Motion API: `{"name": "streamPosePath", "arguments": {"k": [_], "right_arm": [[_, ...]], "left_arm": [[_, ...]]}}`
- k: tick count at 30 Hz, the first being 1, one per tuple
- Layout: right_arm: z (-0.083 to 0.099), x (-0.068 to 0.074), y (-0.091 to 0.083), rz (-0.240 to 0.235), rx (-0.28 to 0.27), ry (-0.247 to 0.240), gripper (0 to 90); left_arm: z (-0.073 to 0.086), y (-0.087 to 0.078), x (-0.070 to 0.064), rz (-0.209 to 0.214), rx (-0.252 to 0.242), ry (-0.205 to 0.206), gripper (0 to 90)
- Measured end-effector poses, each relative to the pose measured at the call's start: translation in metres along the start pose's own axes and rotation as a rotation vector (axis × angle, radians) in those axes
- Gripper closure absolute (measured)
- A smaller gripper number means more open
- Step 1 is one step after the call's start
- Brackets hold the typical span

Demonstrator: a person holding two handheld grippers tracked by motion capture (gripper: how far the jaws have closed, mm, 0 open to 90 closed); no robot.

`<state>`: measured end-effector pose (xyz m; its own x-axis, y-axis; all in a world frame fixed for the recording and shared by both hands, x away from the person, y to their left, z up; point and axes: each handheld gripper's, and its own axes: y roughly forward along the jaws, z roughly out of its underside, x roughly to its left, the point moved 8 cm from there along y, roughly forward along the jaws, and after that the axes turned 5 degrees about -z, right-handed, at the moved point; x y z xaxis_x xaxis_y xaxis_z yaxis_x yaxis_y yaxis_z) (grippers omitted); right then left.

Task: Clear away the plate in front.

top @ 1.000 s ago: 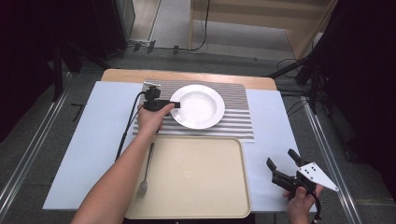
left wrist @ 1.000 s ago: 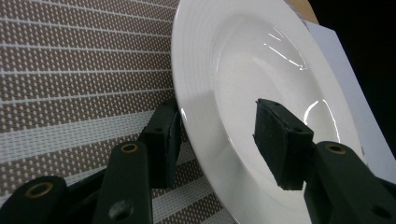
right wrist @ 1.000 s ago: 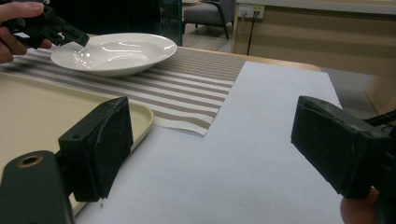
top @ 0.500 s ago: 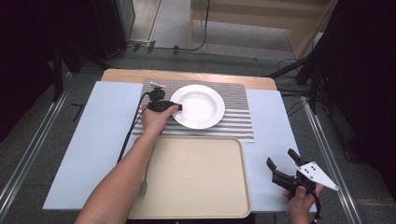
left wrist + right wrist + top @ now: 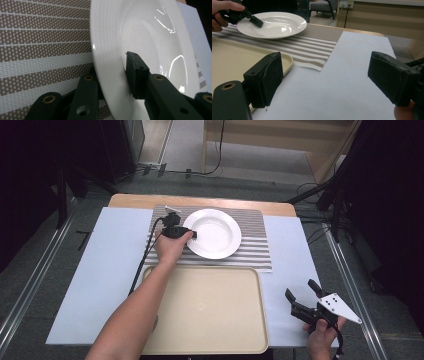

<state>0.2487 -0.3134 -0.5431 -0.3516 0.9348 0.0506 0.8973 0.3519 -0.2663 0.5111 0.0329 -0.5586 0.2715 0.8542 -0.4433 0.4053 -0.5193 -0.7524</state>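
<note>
Currently: plate rim grip.
Left hand-held gripper clamps the rim; right hand-held gripper gapes idle. Plate likely stiff, slick, breakable.

plate: glossy white, ringed rim
placemat: brown-grey with white stripes
tray: plain cream
sheet: pale blue-white
counter: light wood
fingers: matte black

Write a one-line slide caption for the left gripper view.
Left gripper clamps the white plate's rim above the striped placemat.
</note>
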Motion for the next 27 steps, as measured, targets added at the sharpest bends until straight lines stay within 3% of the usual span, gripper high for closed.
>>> {"name": "streamPosePath", "arguments": {"k": [2,5,10,17,22,27], "right_arm": [[0.0,0.0,0.0,0.001,-0.001,0.002,13.5],[0.0,0.0,0.0,0.001,0.0,0.001,13.5],[0.0,0.0,0.001,-0.001,0.002,-0.002,13.5],[0.0,0.0,0.001,-0.002,-0.001,0.001,13.5],[0.0,0.0,0.001,-0.001,-0.002,0.0,13.5],[0.0,0.0,0.001,0.0,-0.004,0.0,13.5]], "left_arm": [[-0.001,-0.002,-0.003,0.007,-0.011,0.003,72.6],[-0.005,-0.005,-0.01,0.068,-0.019,-0.022,77.6],[-0.009,-0.009,-0.02,0.064,-0.043,-0.004,81.7],[-0.007,-0.007,-0.009,0.109,-0.037,-0.075,81.8],[-0.009,-0.012,-0.007,0.09,-0.051,-0.058,81.8],[-0.012,-0.021,-0.004,0.113,-0.061,-0.058,81.8]]}}
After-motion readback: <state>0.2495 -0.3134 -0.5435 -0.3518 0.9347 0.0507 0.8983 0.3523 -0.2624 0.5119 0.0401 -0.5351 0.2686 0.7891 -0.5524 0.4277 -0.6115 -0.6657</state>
